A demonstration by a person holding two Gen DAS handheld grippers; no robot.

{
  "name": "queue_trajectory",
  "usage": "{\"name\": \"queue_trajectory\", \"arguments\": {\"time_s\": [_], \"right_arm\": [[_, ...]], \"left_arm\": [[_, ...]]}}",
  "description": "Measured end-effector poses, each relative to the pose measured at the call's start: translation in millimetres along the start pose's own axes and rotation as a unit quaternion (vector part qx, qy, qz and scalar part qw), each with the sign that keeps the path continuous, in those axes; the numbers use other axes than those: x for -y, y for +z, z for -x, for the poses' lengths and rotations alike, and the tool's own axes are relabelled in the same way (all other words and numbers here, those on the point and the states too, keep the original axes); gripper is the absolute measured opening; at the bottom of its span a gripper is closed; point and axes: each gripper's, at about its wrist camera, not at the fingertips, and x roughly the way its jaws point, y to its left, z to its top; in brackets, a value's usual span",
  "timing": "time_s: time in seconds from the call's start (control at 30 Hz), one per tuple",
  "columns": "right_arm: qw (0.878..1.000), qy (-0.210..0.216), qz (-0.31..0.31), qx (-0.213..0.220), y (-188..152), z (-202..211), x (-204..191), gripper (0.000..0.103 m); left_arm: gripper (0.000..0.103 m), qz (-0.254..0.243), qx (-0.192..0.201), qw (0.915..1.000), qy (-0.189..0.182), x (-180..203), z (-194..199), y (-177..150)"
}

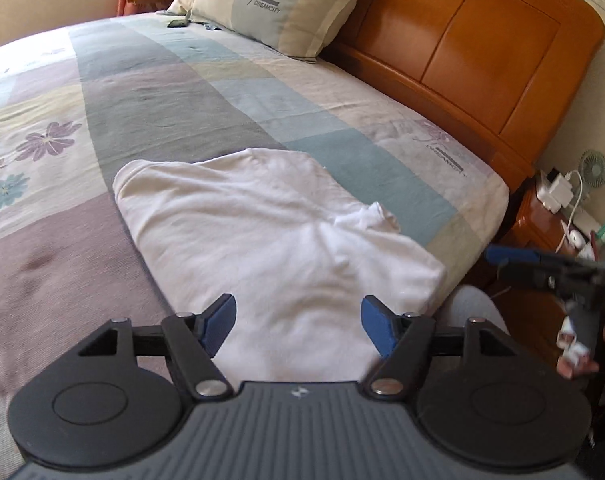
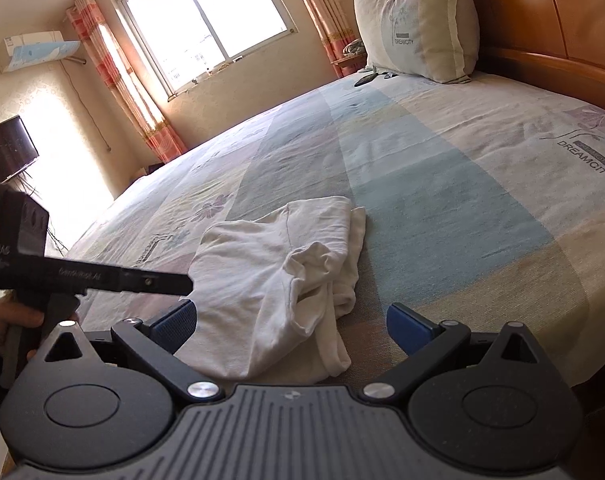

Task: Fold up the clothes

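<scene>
White shirt [image 1: 262, 236] lies partly folded mid-frame on bed [image 1: 150, 92], sleeve bunch still loose at right. Left tool [image 1: 298, 324] released, empty above it; right tool [image 2: 292, 324] released, empty. Tidying folds remain.

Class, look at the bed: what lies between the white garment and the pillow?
Only bare patchwork bedspread lies between the garment and the pillow; the right wrist view shows it best.

The white garment [image 1: 262, 232] is seen as soft, matt, creased cloth, laid on a bedspread [image 1: 150, 108] of wrinkled woven fabric. The headboard [image 1: 474, 40] is made of glossy varnished wood; the left gripper [image 1: 298, 328] is finished in matt black plastic.
</scene>
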Motion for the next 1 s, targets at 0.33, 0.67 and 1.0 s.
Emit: {"name": "queue_trajectory", "arguments": {"time_s": [0.33,0.67,1.0], "right_arm": [[1.000,-0.005,0.023,-0.001,2.0,2.4,-16.5,0.103],[0.999,-0.023,0.049,-0.001,0.3,6.3,-24.9,0.103],[0.991,0.069,0.112,-0.017,16.3,-45.6,-54.5,0.103]], "left_arm": [[0.074,-0.192,0.013,0.9665,0.170,48.8,-31.2,-55.2],[0.077,-0.092,0.004,0.9841,0.152,15.0,-7.8,-67.0],[0.077,0.022,0.093,0.9907,0.097,-24.4,42.2,-7.7]]}}
